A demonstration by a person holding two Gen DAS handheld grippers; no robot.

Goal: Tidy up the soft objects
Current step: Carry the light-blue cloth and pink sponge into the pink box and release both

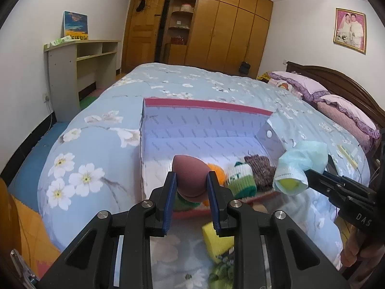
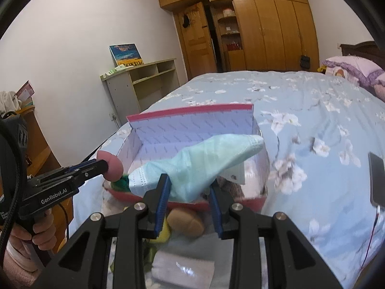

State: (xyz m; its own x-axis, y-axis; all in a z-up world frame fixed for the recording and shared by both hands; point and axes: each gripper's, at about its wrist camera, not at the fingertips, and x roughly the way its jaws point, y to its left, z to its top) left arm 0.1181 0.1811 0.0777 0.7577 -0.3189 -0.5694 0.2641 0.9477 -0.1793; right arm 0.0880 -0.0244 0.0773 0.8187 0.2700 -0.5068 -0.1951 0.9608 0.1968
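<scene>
Left claw (image 1: 190, 180) clamps a pink sponge egg (image 1: 189, 171), right claw (image 2: 190, 187) a blue mask (image 2: 199, 161), over the box (image 1: 204, 130) holding knit socks (image 1: 240, 179).

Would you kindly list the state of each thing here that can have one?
Left tongs: shut on the pink sponge.
Right tongs: shut on the face mask.
Box: lid open, socks inside.
Yellow sponge: outside the box, on the bed.
Wardrobe door: ajar.
</scene>
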